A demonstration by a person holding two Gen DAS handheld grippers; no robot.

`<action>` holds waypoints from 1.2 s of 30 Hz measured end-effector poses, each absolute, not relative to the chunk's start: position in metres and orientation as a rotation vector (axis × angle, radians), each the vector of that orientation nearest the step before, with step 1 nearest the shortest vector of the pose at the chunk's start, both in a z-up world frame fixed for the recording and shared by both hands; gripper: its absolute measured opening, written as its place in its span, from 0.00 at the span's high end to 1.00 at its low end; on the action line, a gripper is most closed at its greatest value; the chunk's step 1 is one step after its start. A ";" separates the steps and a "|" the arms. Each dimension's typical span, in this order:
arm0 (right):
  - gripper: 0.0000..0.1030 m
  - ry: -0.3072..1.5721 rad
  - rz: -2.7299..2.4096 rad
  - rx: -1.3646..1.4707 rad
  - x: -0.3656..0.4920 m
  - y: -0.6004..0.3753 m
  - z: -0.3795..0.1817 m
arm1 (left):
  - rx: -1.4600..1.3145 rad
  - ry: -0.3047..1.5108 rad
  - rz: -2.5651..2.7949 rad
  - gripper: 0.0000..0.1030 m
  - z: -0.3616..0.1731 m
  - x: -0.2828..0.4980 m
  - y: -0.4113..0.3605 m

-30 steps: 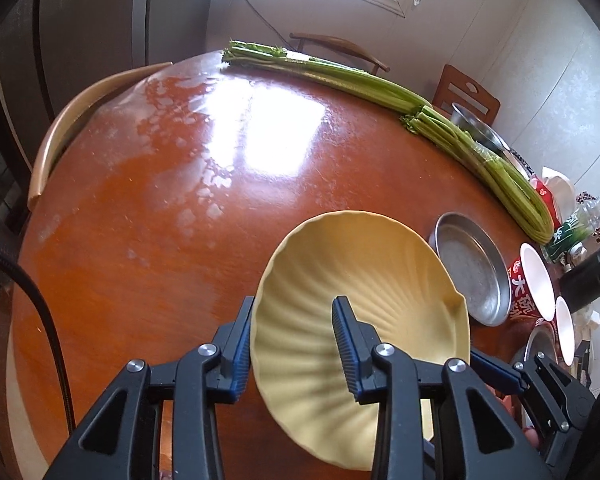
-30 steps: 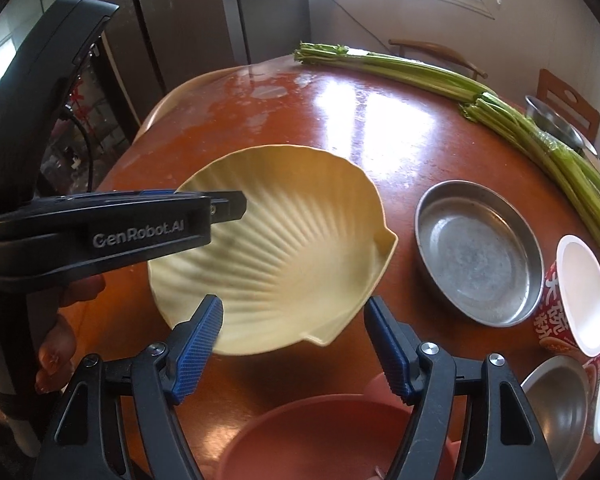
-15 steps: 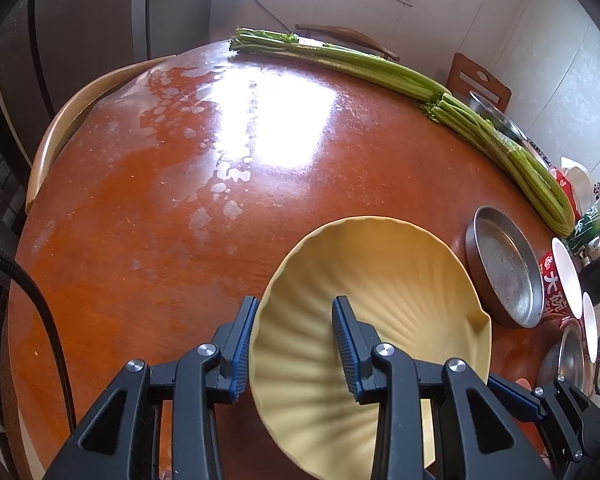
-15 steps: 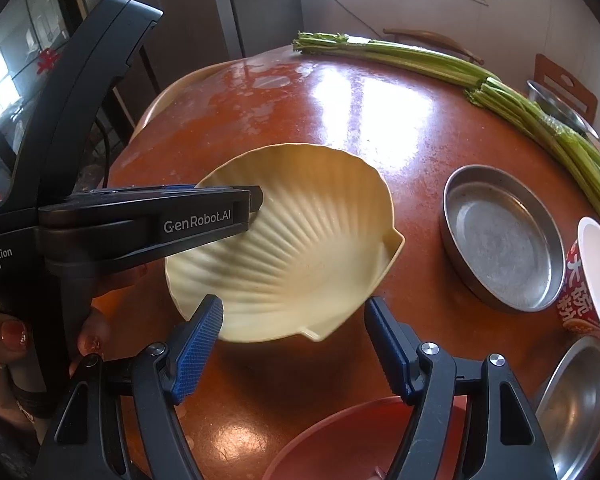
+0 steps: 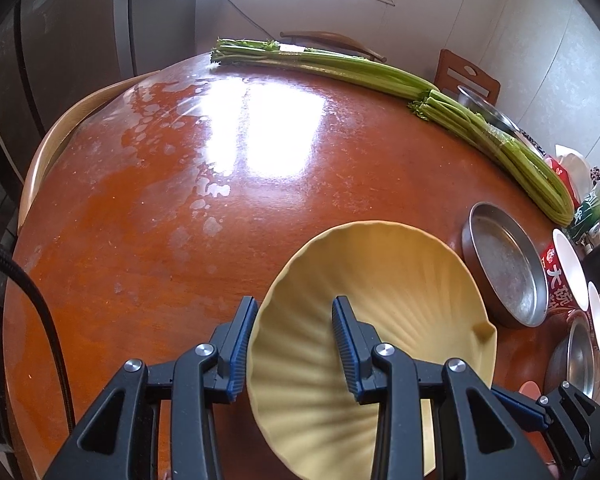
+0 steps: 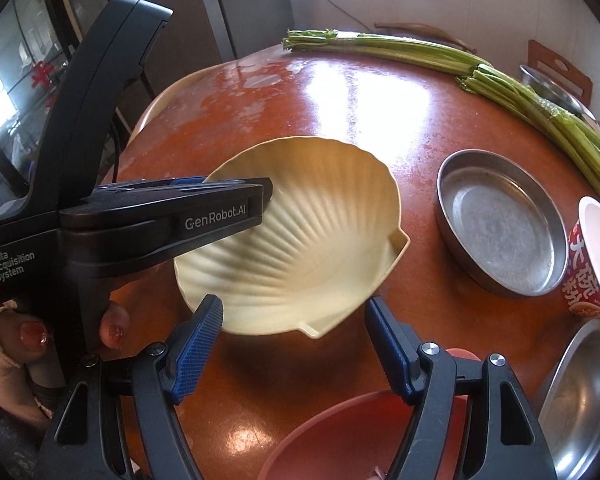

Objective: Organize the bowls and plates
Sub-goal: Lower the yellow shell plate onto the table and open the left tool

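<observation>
On the round red-brown table (image 5: 228, 216) the cream shell-shaped dish (image 6: 300, 236) sits near the middle, tilted, its near left rim caught by the left gripper (image 5: 294, 344). That gripper's blue pads (image 5: 242, 344) are pinched on the dish wall, one outside and one inside the bowl (in the right wrist view the same gripper comes in from the left and its tip lies over the dish rim). A hand (image 6: 16, 344) with painted nails holds its black handle at the lower left of that view.

The right gripper (image 6: 296, 344) hovers just in front of the dish with its jaws apart and nothing between them; the dish's near edge with its small lug lies just beyond the fingertips. Below it, at the bottom edge, the rim of a pink bowl (image 6: 340, 432) shows.

To the right of the dish stands a flat steel pan (image 6: 500, 224), close to it but not touching. Further right is a red printed paper cup (image 6: 588, 276) with a white lid, and below that a steel bowl (image 6: 584, 396) at the table's edge. Whether the dish's low side touches the table I cannot tell; a shadow lies under its near edge.

Along the far and right rim of the table two bundles of celery (image 5: 380, 72) lie end to end. A wooden chair back (image 5: 466, 80) stands beyond them, against the wall.
</observation>
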State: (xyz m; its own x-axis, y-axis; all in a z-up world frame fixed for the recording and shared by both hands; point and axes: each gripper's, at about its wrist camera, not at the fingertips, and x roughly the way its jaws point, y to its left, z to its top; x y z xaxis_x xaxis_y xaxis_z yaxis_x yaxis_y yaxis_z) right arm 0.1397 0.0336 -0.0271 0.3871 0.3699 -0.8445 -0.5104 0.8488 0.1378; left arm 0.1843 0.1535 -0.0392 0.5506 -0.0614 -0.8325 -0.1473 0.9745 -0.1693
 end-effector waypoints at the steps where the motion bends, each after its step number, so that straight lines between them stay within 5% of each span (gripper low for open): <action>1: 0.27 1.024 0.556 -0.156 0.140 0.032 -0.026 | -0.236 0.987 0.046 0.62 -0.039 0.184 0.153; 36: 0.27 0.844 0.449 -0.024 0.093 -0.066 0.039 | -0.150 0.819 0.003 0.52 0.033 0.110 0.094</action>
State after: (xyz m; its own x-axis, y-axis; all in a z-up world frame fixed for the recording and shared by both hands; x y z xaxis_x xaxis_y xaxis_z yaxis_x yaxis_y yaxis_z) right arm 0.0933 -0.0662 0.0387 0.5767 0.3743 -0.7262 -0.3927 0.9064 0.1554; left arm 0.1100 0.0940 0.0333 0.6833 -0.0558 -0.7280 -0.0604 0.9893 -0.1325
